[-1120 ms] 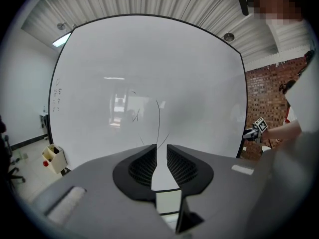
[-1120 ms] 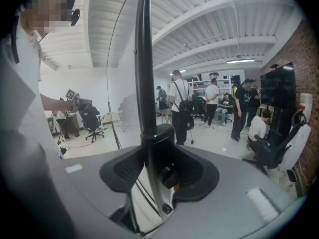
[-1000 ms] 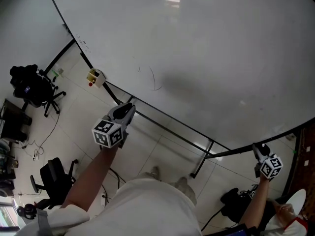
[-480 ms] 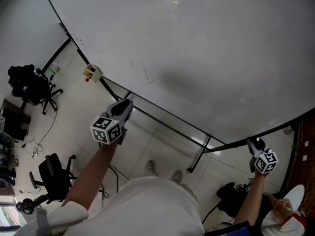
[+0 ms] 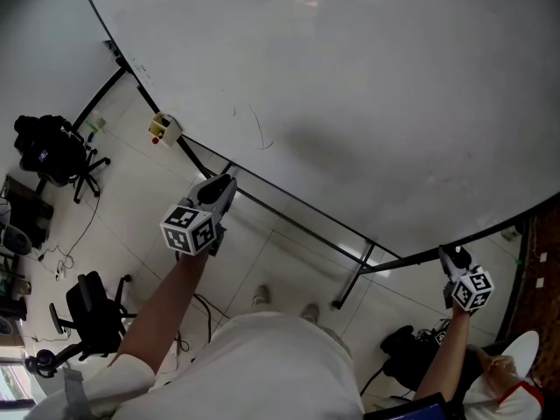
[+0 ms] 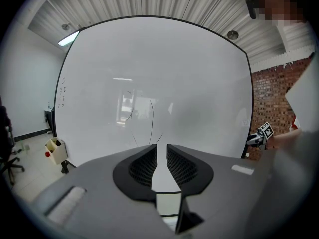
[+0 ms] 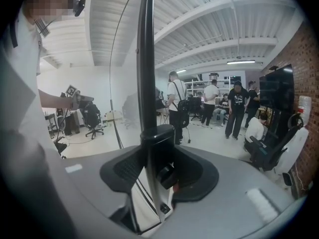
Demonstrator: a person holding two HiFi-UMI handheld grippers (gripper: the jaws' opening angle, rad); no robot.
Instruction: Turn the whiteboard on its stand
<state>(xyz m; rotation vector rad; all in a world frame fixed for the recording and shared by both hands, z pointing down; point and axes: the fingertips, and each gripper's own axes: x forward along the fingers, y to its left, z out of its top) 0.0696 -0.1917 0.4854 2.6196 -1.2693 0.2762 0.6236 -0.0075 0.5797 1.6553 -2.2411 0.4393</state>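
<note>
The whiteboard (image 5: 350, 103) is sliding up and to the left across the head view. Over the last second its pen stroke (image 5: 258, 131) and the small yellow box (image 5: 164, 129) hanging at its lower left corner have both crept that way. The person's feet below its lower edge have shuffled too. Most of that shift came early; in the last half second the board is barely drifting. I am reading this as the turn being under way but slow, with the writing face still looking toward the person, so most of the swing is probably still to come.

The left gripper (image 5: 226, 185) is pressing its tips at the whiteboard's lower edge. Its jaws are standing a narrow slit apart with nothing between them, so it is pushing, not grasping. The right gripper (image 5: 449, 254) is sitting at the whiteboard's lower right corner, its jaws clamping the black side frame (image 7: 145, 59), which is running straight up between them.

Counting: one whiteboard, one black stand (image 5: 354, 278) showing under its lower edge, two grippers, one yellow box. Two office chairs (image 5: 54, 151) (image 5: 87, 309) are standing left of the whiteboard, and at least five people (image 7: 234, 106) are gathering beyond its right edge.
</note>
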